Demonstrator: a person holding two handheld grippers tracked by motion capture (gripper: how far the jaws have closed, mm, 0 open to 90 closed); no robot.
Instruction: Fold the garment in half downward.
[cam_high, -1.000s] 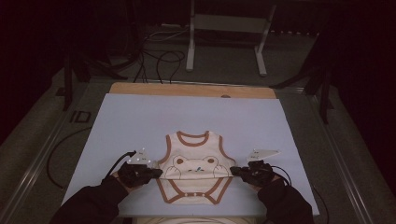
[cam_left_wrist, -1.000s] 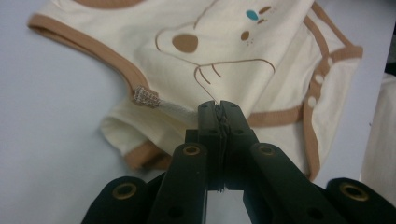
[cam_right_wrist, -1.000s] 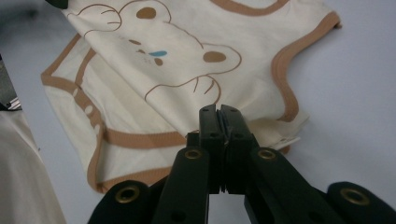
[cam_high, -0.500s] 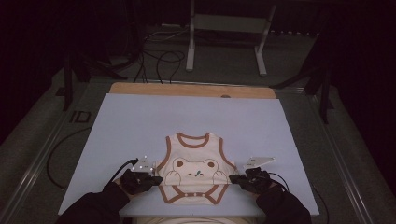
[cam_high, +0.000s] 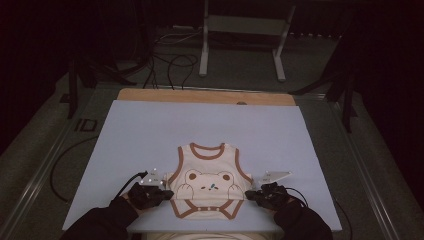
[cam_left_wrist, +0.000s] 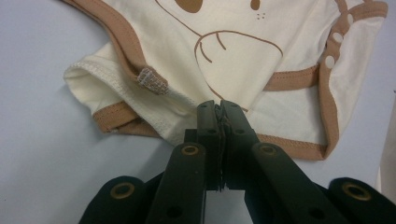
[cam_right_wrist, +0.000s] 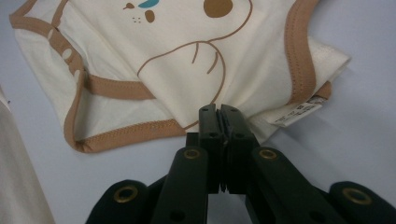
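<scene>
Cream cotton bodysuit (cam_high: 208, 187), brown-trimmed, was pinched at both side edges by left gripper (cam_left_wrist: 220, 108) and right gripper (cam_right_wrist: 219, 112), jaws clamped together.

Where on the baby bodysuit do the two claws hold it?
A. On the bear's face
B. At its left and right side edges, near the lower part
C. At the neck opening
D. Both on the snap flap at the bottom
B: the left claw and the right claw each pinch one side edge of the bodysuit.
</scene>
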